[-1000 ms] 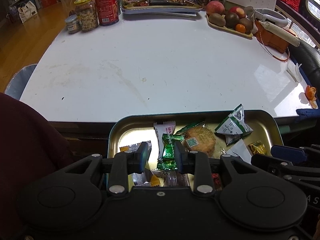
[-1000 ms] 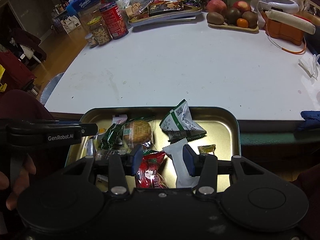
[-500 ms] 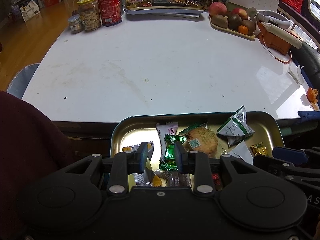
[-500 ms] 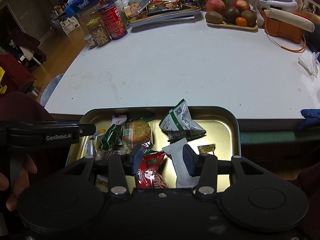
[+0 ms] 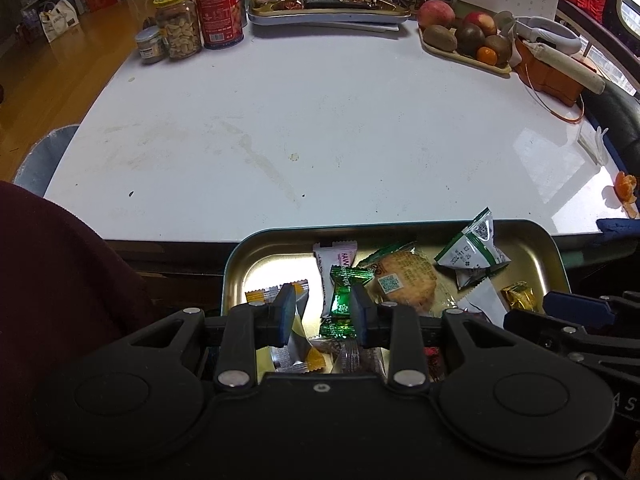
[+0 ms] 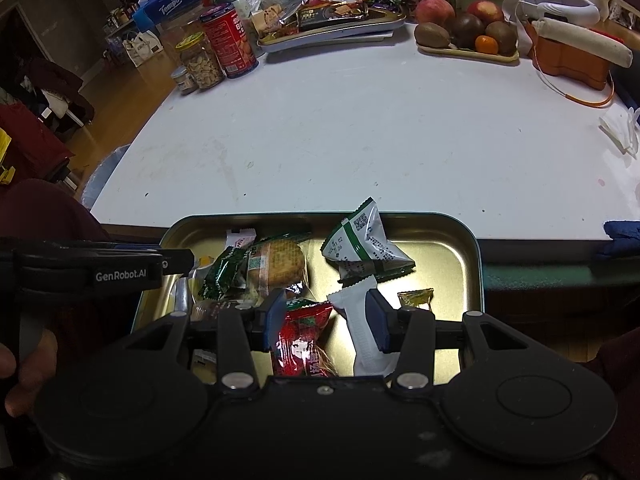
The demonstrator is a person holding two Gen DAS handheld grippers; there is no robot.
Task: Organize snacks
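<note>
Fingers (image 5: pixel 286 312) angled down over tray (image 5: pixel 554 248)

We see a white table (image 5: pixel 320 120). Taking its fruit plate (image 5: pixel 466 50) as landmark: the snack tray (image 5: pixel 328 14) sits just left, jars and a red can (image 5: pixel 218 4) farther left, an orange box (image 5: pixel 548 76) just right.

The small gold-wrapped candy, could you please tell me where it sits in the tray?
In both wrist views the gold-wrapped candy lies near the metal tray's right wall, just below the green-and-white triangular packet.
</note>
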